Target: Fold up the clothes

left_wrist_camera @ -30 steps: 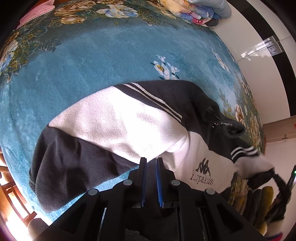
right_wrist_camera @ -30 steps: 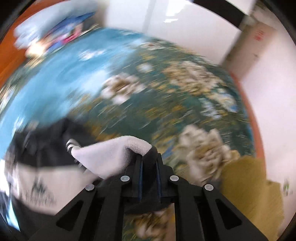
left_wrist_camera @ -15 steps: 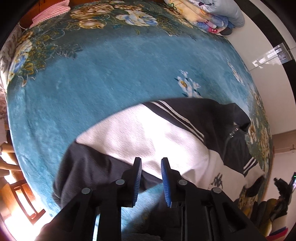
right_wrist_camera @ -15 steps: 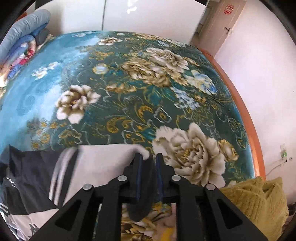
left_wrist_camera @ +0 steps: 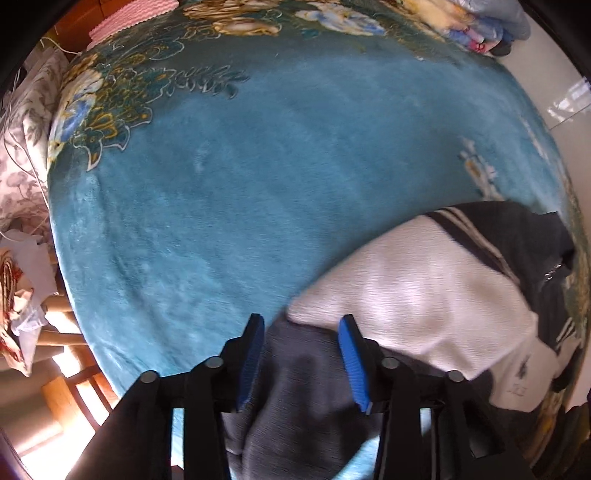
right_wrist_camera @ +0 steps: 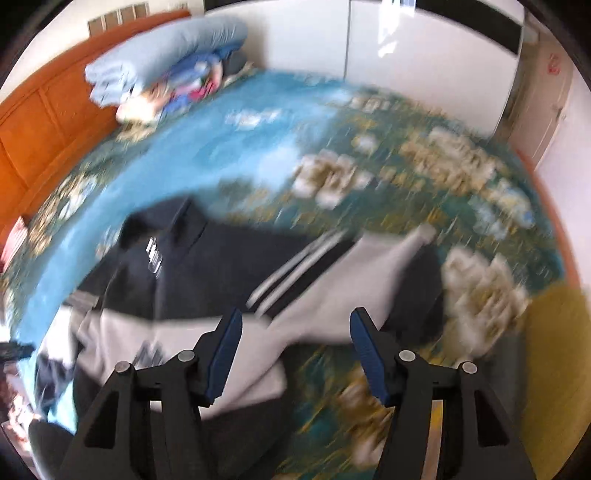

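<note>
A black, white and grey sweatshirt lies spread on a blue floral blanket. My left gripper is open, its jaws wide apart over the grey cuff end of a sleeve. In the right wrist view the sweatshirt lies with its other sleeve stretched out to the right. My right gripper is open above that sleeve and holds nothing. The right view is motion-blurred.
Folded bedding is stacked at the orange headboard. A yellow knit item lies at the bed's right edge. A pink cloth and patterned fabric sit along the left side. White wardrobe doors stand beyond the bed.
Both grippers opened and let go of the sleeves. The left gripper drew back toward the grey cuff; the right gripper pulled back and the sleeve now lies flat on the blanket.
</note>
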The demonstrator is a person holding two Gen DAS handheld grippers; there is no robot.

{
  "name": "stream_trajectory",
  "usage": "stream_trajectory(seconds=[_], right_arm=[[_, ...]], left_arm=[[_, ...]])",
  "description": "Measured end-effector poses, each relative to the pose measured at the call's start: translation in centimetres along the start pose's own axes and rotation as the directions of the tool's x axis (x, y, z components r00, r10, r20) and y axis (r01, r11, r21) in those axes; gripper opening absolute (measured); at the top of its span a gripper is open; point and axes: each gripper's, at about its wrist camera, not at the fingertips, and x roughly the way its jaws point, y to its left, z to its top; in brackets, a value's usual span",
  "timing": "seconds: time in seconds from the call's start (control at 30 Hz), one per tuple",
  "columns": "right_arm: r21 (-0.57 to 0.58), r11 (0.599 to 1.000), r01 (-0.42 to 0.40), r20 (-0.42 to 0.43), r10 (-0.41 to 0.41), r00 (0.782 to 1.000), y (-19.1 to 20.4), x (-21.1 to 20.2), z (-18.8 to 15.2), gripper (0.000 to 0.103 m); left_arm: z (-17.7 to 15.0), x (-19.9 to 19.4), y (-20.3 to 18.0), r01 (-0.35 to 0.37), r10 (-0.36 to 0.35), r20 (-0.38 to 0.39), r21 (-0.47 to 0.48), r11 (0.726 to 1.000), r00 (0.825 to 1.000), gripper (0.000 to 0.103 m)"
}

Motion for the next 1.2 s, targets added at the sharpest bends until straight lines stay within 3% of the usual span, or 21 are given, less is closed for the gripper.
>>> stream_trajectory(seconds=[0.03,0.23,0.27,0.3,0.33,0.5,0.67,0.77,0.93,1.03,1.2], right_arm=[[0.004,1.0,-0.014,-0.028,0.014,0.999,0.5,0.6,-0.9,0.062],[0.012,0.999,-0.031,-0.128,0.032,0.991,2.2,2.2,-4.1,0.062],[0.013,1.0,-0.025,-0.135,0.026,0.99,2.4,2.1,-4.3,0.062],[0.014,1.0,-0.022,-0.139,0.023,0.99,2.4,2.1,-4.3,0.062],[0.014,1.0,-0.021,-0.14,0.022,0.99,2.5,2.0,-4.3,0.062],[0.015,1.0,-0.022,-0.148,0.024,0.989,2.7,1.7,-4.4,0.062],[0.04,0.999,-0.015,-0.165,0.022,0.986,2.2,1.6,-5.0,0.062],[0.058,0.998,-0.001,-0.169,0.011,0.985,1.6,1.4,-5.3,0.062],[0.082,0.996,0.024,-0.169,-0.01,0.986,0.6,0.6,-5.5,0.062],[0.096,0.995,0.034,-0.167,-0.017,0.986,0.0,0.1,-5.7,0.062],[0.115,0.993,0.038,-0.175,-0.018,0.984,-0.9,-0.4,-6.8,0.062]], left_arm=[[0.0,0.4,0.2,-0.001,0.001,-0.009,0.004,1.0,1.0,0.057],[-0.7,2.2,1.0,0.032,-0.032,-0.036,-0.004,0.999,0.999,0.054],[-0.8,2.3,1.1,0.043,-0.043,-0.034,-0.012,0.999,0.998,0.051],[-1.0,2.4,1.1,0.049,-0.049,-0.033,-0.013,0.999,0.998,0.037],[-1.1,2.4,1.0,0.05,-0.051,-0.034,-0.009,0.999,0.998,0.029],[-1.3,1.7,-0.4,-0.007,0.006,0.008,0.095,0.995,1.0,0.015],[2.2,-1.8,-0.3,-0.12,0.099,0.15,0.14,0.983,0.984,0.014],[5.3,-3.6,-0.6,-0.173,0.138,0.198,0.168,0.971,0.97,0.014],[8.9,-3.2,-2.4,-0.316,0.265,0.216,0.255,0.914,0.94,0.014],[9.2,-2.2,-2.7,-0.313,0.278,0.175,0.23,0.921,0.945,0.014],[7.8,-2.9,-2.9,-0.255,0.227,0.154,0.198,0.947,0.962,0.023]])
